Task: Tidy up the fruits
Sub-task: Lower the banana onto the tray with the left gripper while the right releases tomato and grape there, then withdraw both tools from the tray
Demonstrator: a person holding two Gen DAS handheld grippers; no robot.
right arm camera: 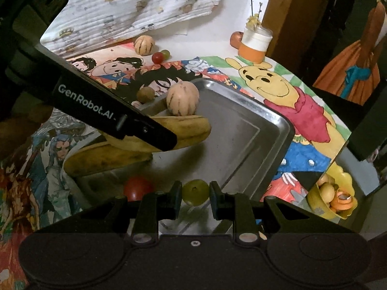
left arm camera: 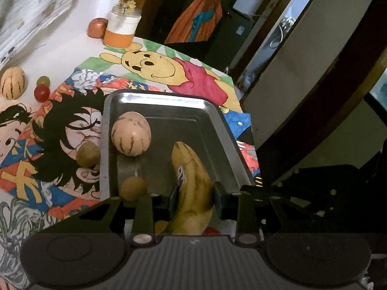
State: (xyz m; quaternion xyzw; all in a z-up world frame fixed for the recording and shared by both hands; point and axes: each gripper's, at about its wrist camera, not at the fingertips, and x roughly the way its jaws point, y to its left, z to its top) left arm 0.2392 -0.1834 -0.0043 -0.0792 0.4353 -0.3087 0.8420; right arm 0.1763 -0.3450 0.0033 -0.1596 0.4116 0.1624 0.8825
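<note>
as left gripper (left arm camera: 193, 199) pinches banana (left arm camera: 191, 181), over tray (left arm camera: 217, 125)

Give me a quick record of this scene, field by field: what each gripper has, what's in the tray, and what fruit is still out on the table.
left gripper: shut on banana, above the metal tray
right gripper: fingers around green grape, over the tray's near edge
in tray: striped melon, small brown fruit
beside tray: second brown fruit on the drawing
still on table: second striped melon, red cherry tomato, another green grape, apple by the jar
</note>
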